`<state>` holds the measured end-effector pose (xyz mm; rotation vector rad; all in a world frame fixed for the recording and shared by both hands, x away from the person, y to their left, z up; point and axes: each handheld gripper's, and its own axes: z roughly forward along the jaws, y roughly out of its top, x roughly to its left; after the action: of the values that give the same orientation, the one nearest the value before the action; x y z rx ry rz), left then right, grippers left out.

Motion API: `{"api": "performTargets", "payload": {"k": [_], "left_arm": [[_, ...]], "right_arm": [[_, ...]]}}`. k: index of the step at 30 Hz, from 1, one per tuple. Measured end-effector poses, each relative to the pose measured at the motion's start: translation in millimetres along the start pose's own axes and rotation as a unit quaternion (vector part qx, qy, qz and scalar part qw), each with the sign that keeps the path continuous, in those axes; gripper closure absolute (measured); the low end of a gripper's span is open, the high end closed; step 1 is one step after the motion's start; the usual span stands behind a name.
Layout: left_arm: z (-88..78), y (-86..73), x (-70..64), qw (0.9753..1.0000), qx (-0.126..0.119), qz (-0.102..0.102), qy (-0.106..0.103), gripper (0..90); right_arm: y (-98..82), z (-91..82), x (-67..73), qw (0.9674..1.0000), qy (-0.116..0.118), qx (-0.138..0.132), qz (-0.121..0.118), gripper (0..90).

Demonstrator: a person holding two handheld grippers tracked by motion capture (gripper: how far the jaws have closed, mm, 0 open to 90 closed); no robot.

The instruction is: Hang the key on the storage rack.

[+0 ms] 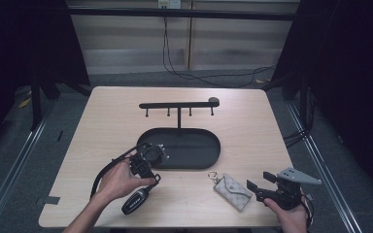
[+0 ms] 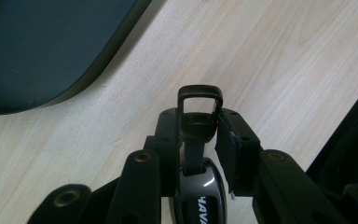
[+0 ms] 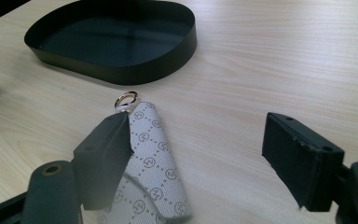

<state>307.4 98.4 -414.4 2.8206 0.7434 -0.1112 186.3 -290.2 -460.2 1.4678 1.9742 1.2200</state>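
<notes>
A black car key fob (image 1: 136, 200) lies near the table's front left. My left gripper (image 1: 151, 175) is shut on the black loop (image 2: 200, 100) at the fob's end, and the glossy fob body (image 2: 200, 191) sits low between the jaws. A grey patterned key pouch (image 1: 232, 191) with a gold ring (image 3: 126, 99) lies flat at the front right. My right gripper (image 1: 260, 180) stands open just right of the pouch. In the right gripper view its left fingertip (image 3: 107, 149) overlaps the pouch (image 3: 156, 172), and nothing lies between the jaws.
A black stand fills the table's middle: an oval tray (image 1: 209, 145) as its base, a thin post, and a bar with several hooks (image 1: 177, 104). The tray rim (image 3: 121, 70) is just beyond the pouch. The front table edge is close to both hands.
</notes>
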Motion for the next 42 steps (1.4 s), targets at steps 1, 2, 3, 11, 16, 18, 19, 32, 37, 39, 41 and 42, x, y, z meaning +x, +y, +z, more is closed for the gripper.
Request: {"api": "performTargets", "payload": {"k": [1,2,3,11,16,18,19,32,37,39,41,42], "left_arm": [[-1.5,-0.6,0.2,1.0000,-0.002,-0.002,-0.001,70.4],[-3.2,-1.2,0.5,1.0000,-0.004,-0.002,-0.002,70.4],[-4.9,-2.0,1.1,1.0000,-0.007,-0.002,-0.004,70.4],[-21.5,-8.4,5.3,0.9997,-0.020,0.004,-0.009,70.6],[-30.8,-11.4,7.5,0.9996,-0.027,0.003,-0.011,70.7],[-34.5,-12.5,8.5,0.9995,-0.030,0.000,-0.009,70.7],[-36.2,-13.2,9.2,0.9994,-0.032,0.000,-0.010,70.7],[-67.8,-22.9,16.4,0.9990,-0.041,-0.015,0.003,70.9],[-75.2,-24.9,17.4,0.9989,-0.043,-0.017,0.008,71.0],[-77.5,-24.8,18.1,0.9991,-0.038,-0.014,0.009,71.0],[-79.2,-24.5,18.2,0.9990,-0.039,-0.017,0.012,71.0],[-80.6,-24.2,18.4,0.9991,-0.038,-0.017,0.012,71.0]], "right_arm": [[0.0,0.1,0.0,1.0000,0.000,0.000,0.000,23.7],[0.0,0.1,-0.1,1.0000,0.000,0.001,0.000,23.7],[0.0,0.1,-0.1,1.0000,0.000,0.001,0.000,23.7],[0.0,0.2,0.0,1.0000,-0.001,0.001,0.000,23.6],[0.0,0.3,0.0,1.0000,-0.001,0.001,0.001,23.6],[0.1,0.3,-0.1,1.0000,-0.001,0.001,0.001,23.6],[0.0,0.3,0.0,1.0000,-0.001,0.001,0.001,23.6],[0.0,0.2,-0.1,1.0000,-0.002,0.001,0.002,23.5],[0.0,0.2,-0.1,1.0000,-0.002,0.001,0.003,23.5],[0.0,0.3,-0.2,1.0000,-0.001,0.001,0.003,23.5],[0.0,0.3,-0.4,1.0000,-0.001,0.001,0.003,23.5],[0.0,0.3,-0.4,1.0000,-0.001,0.001,0.004,23.5]]}}
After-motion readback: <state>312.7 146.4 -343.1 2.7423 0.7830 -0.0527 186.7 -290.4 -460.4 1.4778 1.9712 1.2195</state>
